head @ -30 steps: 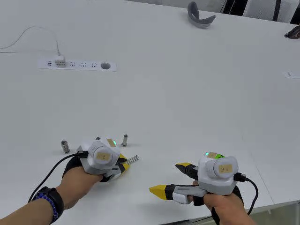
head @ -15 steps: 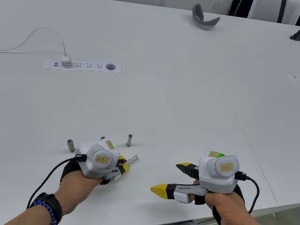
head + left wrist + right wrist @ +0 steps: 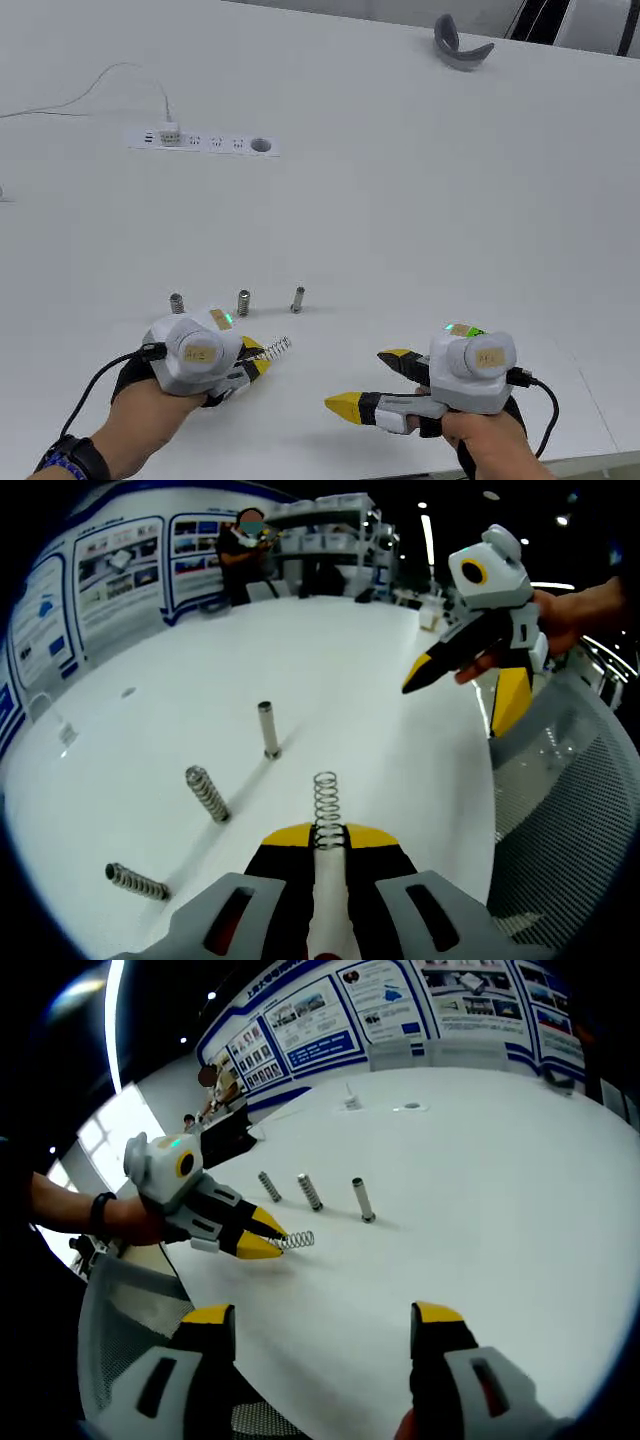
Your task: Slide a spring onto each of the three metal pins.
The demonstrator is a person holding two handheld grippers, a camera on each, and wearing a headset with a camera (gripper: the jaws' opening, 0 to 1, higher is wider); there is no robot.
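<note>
Two down, by the look. Had last spring (image 3: 268, 349) pinched by one end in left gripper (image 3: 257, 354), bare pin (image 3: 298, 298) at its 1 o'clock, right gripper (image 3: 360, 380) spread wide. Could've wobbled, missed the tip, toppled it.

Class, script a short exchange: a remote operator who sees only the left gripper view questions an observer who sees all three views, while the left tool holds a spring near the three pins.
Operator: I see the right tool only from the side. Is anything between its jaws?
Observer: No. The right gripper view looks straight along them: the tool is open, with nothing in the gap.
Operator: My left tool grips the spring. Is its status light on?
Observer: Yes. The head view shows a green light lit on top of the left tool.
</note>
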